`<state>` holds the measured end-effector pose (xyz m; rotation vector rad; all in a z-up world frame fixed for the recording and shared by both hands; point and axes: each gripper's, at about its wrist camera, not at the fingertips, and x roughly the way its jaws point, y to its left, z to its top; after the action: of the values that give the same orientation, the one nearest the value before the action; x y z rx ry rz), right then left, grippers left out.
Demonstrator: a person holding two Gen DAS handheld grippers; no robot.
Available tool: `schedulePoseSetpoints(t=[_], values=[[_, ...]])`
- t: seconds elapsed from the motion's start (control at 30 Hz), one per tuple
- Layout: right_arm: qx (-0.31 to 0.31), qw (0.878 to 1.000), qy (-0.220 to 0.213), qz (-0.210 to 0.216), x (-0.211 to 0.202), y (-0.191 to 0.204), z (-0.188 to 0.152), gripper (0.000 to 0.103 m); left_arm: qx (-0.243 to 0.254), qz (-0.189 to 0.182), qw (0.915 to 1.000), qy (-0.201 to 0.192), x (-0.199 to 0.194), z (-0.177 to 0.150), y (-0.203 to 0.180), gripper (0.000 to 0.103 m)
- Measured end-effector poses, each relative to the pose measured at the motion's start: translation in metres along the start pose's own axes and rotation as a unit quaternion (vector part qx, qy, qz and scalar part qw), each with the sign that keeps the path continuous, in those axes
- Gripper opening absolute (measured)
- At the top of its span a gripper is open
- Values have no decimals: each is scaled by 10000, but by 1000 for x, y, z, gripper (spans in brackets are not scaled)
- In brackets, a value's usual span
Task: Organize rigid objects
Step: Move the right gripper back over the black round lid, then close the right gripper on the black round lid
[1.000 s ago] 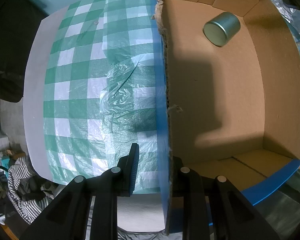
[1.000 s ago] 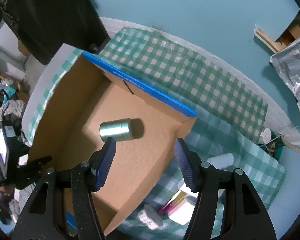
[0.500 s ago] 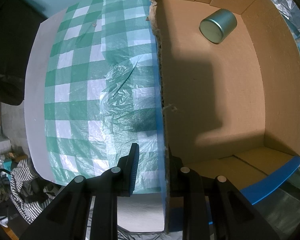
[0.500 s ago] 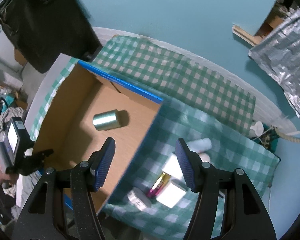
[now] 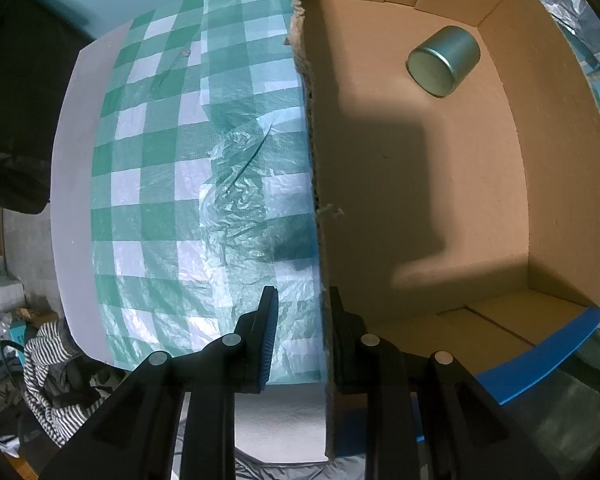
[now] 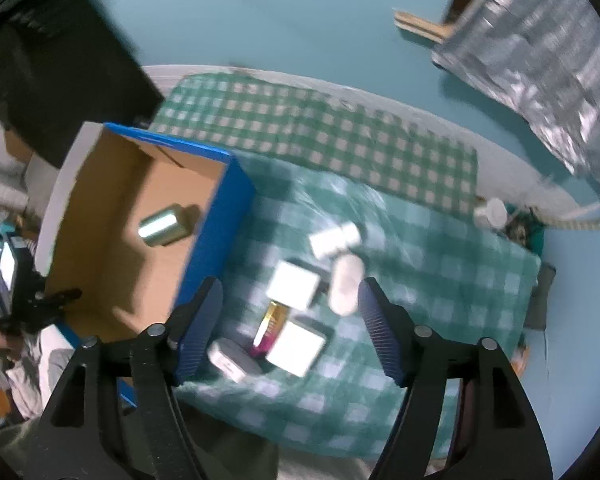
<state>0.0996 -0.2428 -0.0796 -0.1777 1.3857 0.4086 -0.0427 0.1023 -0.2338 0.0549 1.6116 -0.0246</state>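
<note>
Holding the cardboard box [image 5: 440, 200] wall pinched in my left gripper [image 5: 300, 340].
My right gripper [image 6: 290, 328], jaws opening and empty, hangs above small items on the checked cloth [image 6: 420, 240].

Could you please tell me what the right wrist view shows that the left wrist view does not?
Only the right wrist view shows the loose items on the checked cloth: two white square boxes, a white bottle and a gold-and-pink tube, under the empty, opening right claw. Only the left wrist view shows the left claw clamped on the box wall. Both show the cardboard box with the metal can inside.
</note>
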Motion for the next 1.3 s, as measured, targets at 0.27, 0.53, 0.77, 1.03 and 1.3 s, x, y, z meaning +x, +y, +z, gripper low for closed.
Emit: schedulePoseSetpoints(t=[0.27, 0.53, 0.77, 1.03, 1.3], values=[[573, 9981, 177, -138, 13, -51, -27, 77, 45, 13, 10000, 40, 3, -4, 0, 23], [1330, 9897, 525, -59, 51, -104, -49, 78, 40, 4, 10000, 65, 4, -5, -4, 23], [1993, 9759, 884, 85, 97, -138, -60, 78, 54, 23, 10000, 80, 4, -5, -7, 23], [2312, 9664, 1095, 243, 129, -147, -62, 78, 15, 17, 9999, 104, 4, -5, -10, 23], [2460, 9615, 1192, 284, 146, -151, -67, 78, -3, -14, 9999, 114, 5, -6, -8, 23]])
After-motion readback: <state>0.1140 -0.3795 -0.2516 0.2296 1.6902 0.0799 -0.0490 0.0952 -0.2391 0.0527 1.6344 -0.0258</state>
